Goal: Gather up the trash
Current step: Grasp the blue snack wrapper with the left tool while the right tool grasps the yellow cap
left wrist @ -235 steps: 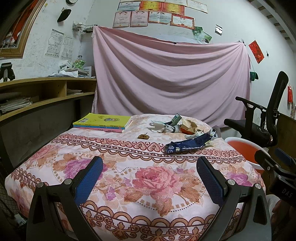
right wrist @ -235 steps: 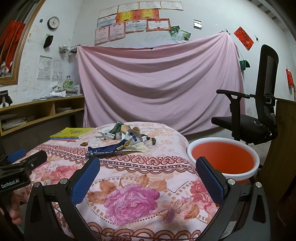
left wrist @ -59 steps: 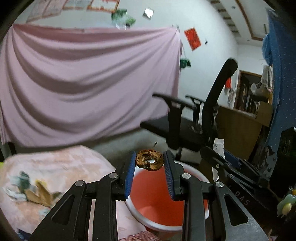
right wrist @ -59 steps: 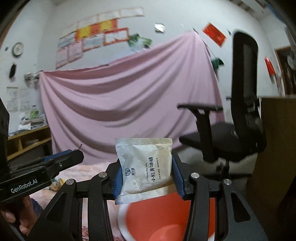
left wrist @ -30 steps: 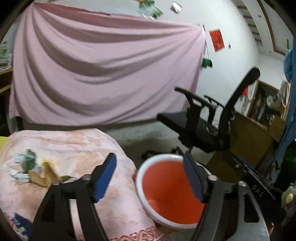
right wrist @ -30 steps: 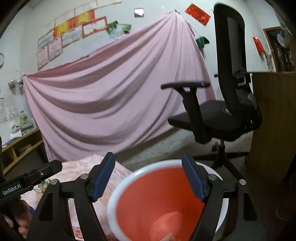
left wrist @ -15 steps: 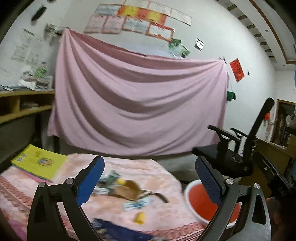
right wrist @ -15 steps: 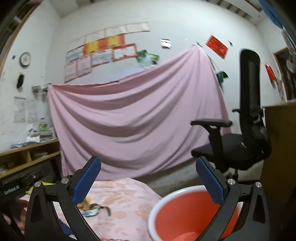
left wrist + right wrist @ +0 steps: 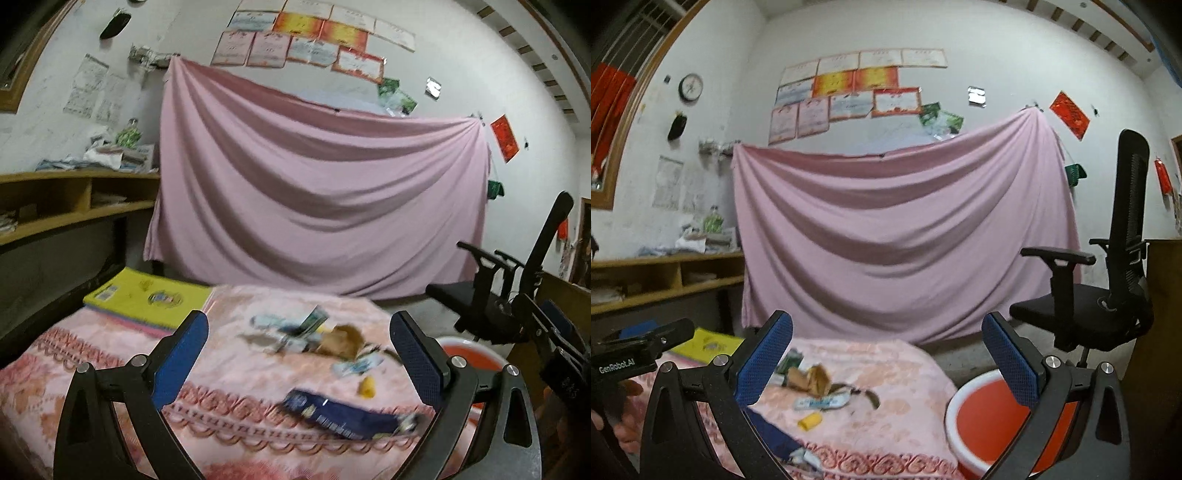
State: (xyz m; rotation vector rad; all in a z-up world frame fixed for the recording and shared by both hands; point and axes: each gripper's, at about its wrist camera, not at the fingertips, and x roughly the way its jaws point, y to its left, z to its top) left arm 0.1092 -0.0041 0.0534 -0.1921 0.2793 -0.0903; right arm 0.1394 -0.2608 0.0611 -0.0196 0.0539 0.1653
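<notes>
Trash lies on the floral table cloth (image 9: 110, 358): a dark blue wrapper (image 9: 340, 417), a small yellow piece (image 9: 366, 387), a brown crumpled paper (image 9: 341, 341) and pale wrappers (image 9: 291, 325). In the right wrist view the brown paper (image 9: 810, 380), a pale wrapper (image 9: 822, 402) and the yellow piece (image 9: 809, 421) show too. The orange basin (image 9: 990, 424) stands right of the table, also in the left wrist view (image 9: 469, 356). My left gripper (image 9: 299, 362) is open and empty above the table. My right gripper (image 9: 886, 358) is open and empty, between table and basin.
A yellow book (image 9: 147, 299) lies at the table's far left. A black office chair (image 9: 1108, 295) stands right, behind the basin. A pink sheet (image 9: 314, 206) hangs on the back wall. Wooden shelves (image 9: 55, 206) run along the left.
Both grippers let go of their trash over the basin, opened wide and swung back left toward the table. The trash pile has come back into view.
</notes>
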